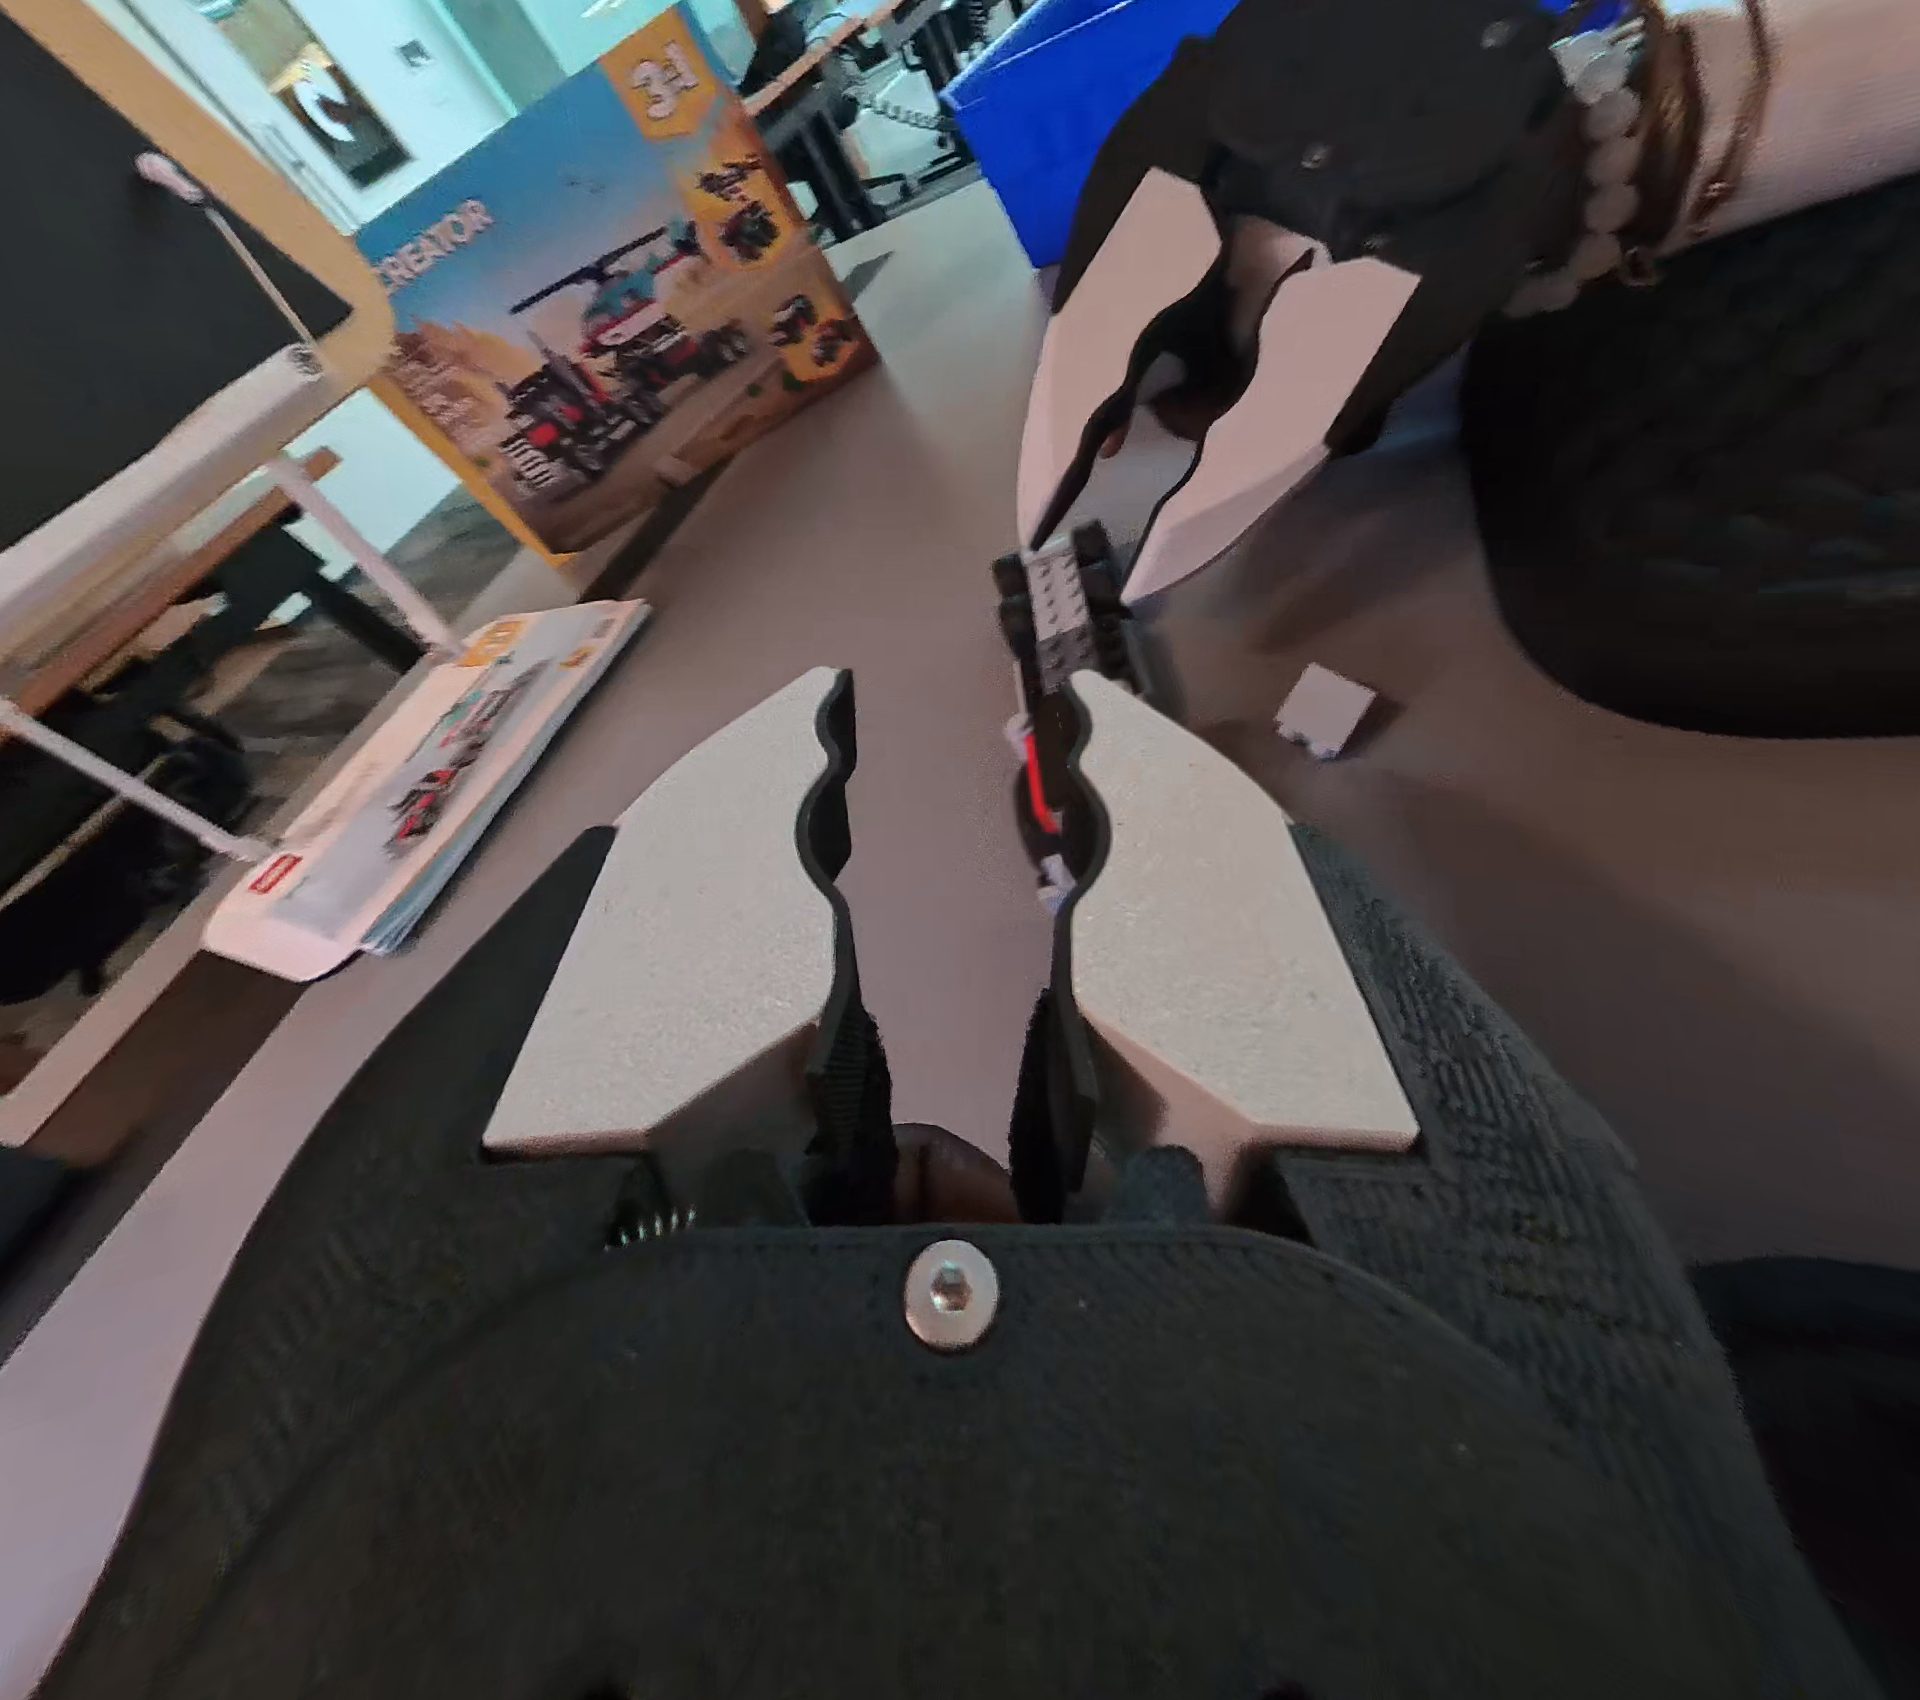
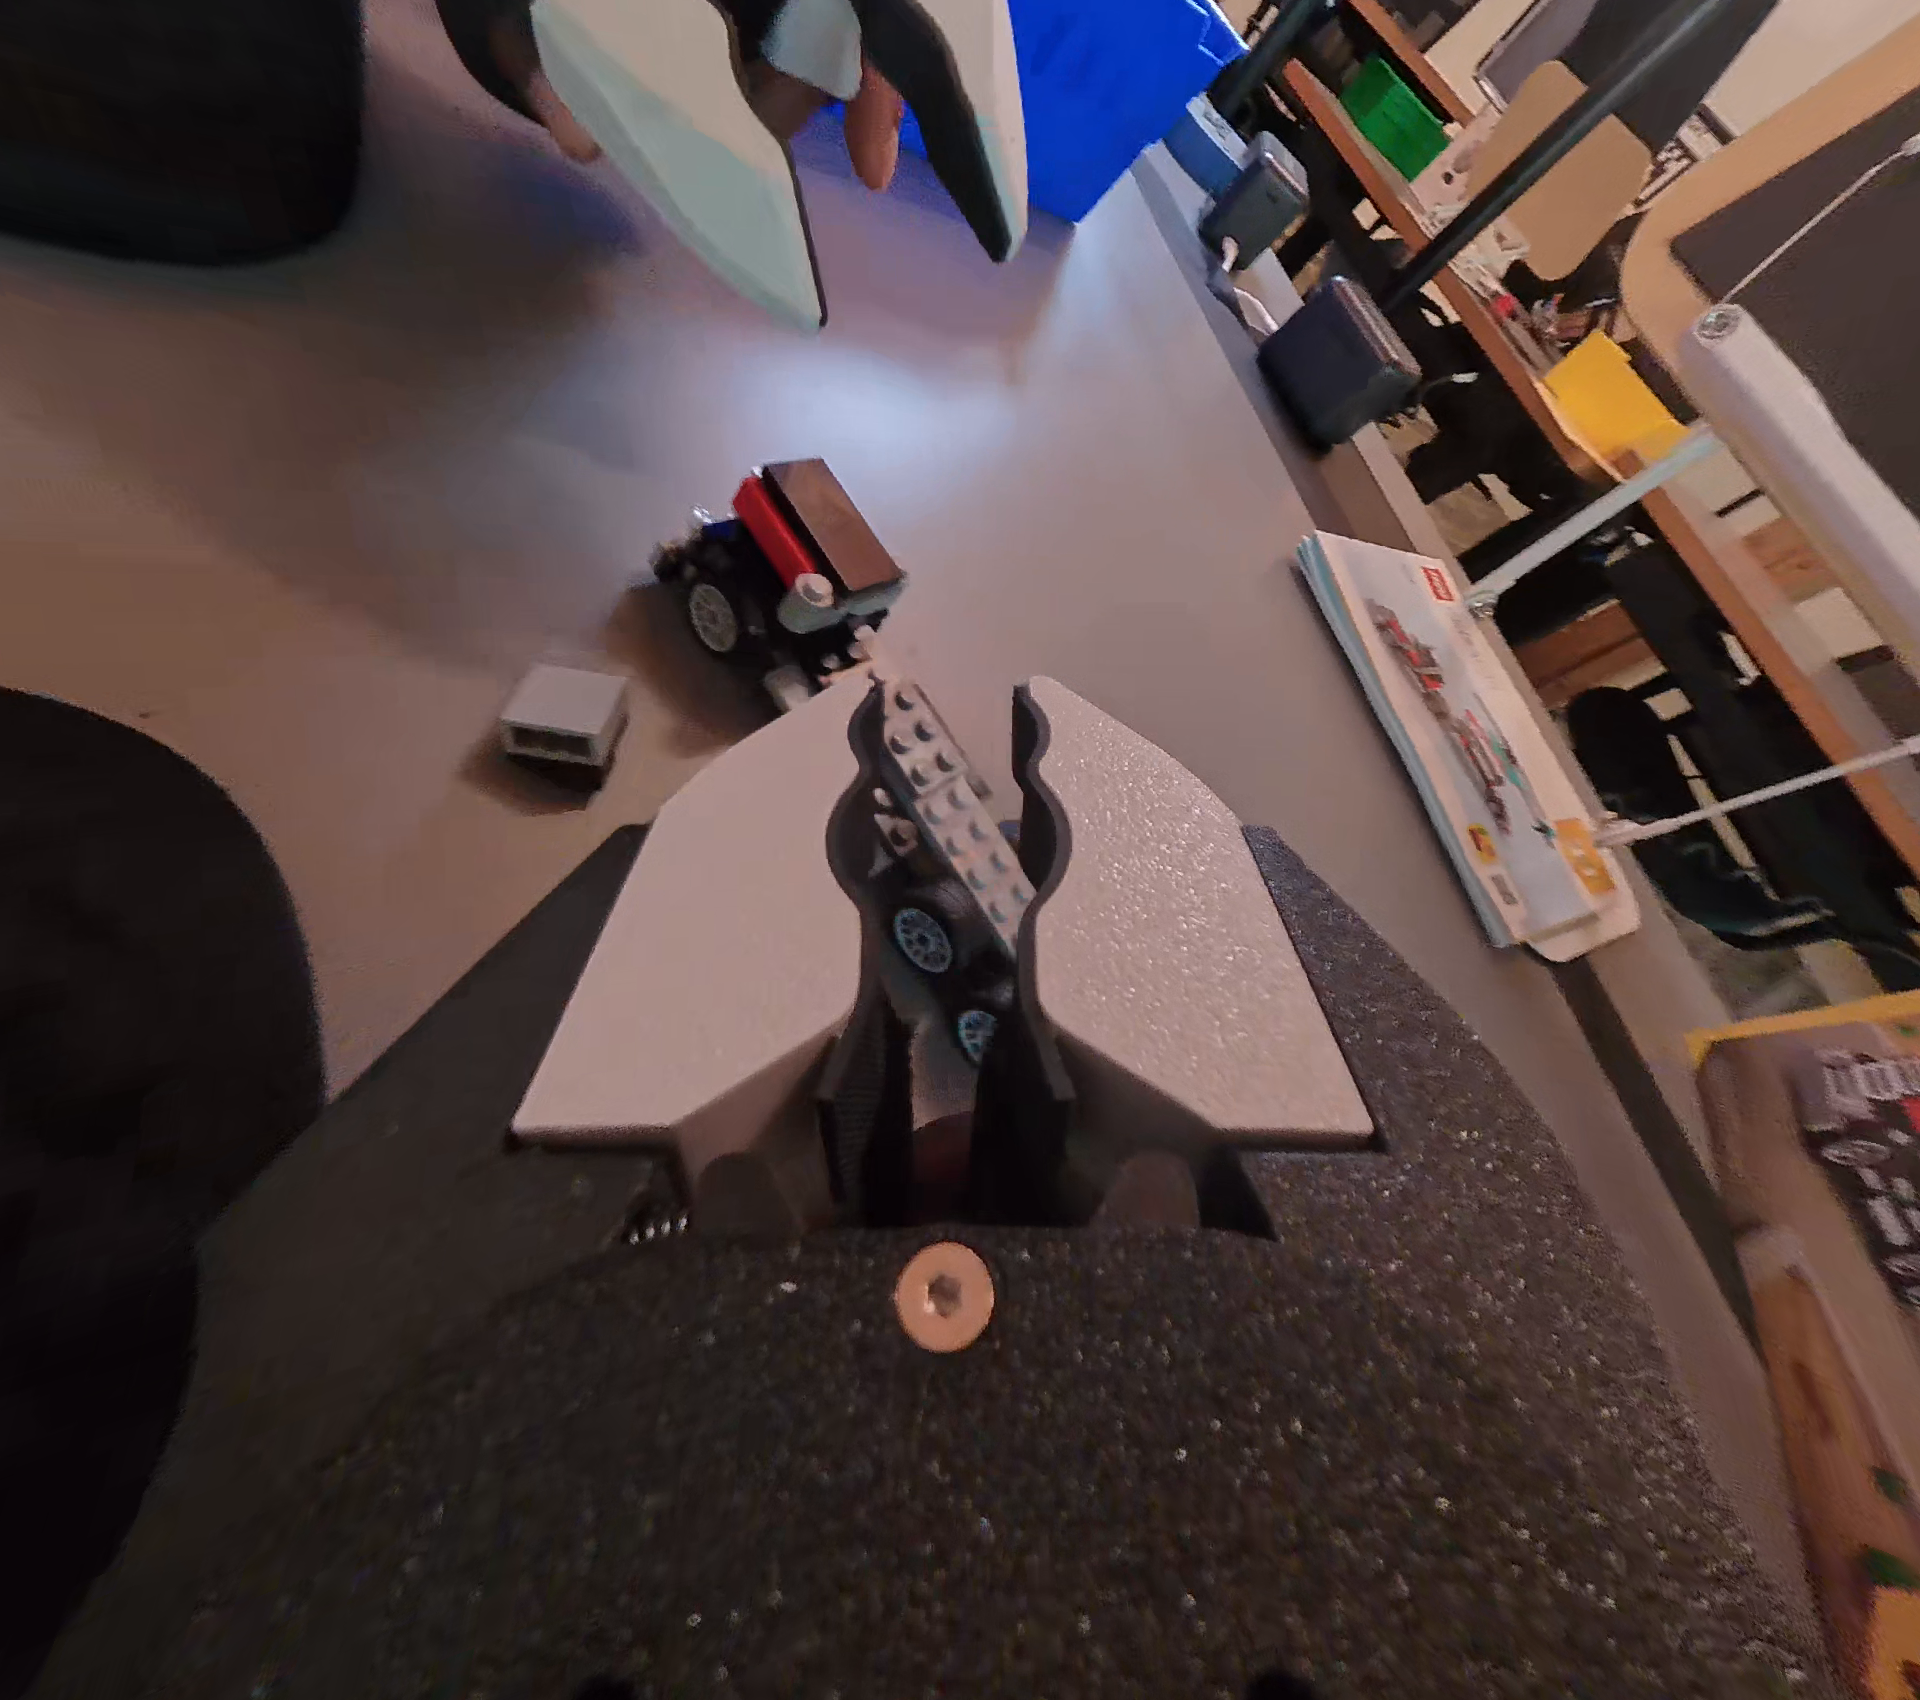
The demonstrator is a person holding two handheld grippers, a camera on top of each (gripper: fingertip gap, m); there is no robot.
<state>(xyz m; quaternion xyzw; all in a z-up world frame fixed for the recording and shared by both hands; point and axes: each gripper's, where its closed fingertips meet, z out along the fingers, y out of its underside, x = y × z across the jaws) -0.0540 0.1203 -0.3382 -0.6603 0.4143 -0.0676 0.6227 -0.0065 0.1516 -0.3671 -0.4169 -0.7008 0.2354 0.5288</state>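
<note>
A toy brick truck lies on the grey table (image 2: 1091, 507). It has a red and black cab (image 2: 800, 538) and a grey studded chassis (image 2: 940, 777) with wheels. My right gripper (image 2: 945, 686) is over the chassis, which shows between its fingers. Table shows between the right pad and the plate, so the gripper is open. The left wrist view shows the right gripper's (image 1: 1086, 564) tips at the chassis's (image 1: 1070, 601) far end. My left gripper (image 1: 961, 679) is open and empty, with the cab close by its right finger. It hangs raised in the right wrist view (image 2: 914, 289).
A small grey brick (image 2: 566, 705) lies loose beside the truck. An instruction booklet (image 2: 1455, 736) lies at the table edge, and the set's box (image 1: 623, 300) stands farther back. A blue bin (image 2: 1081, 9) stands behind. A dark bulky shape (image 1: 1714, 455) sits near the right arm. The tips of one gripper are about 7 cm away from the tips of the other.
</note>
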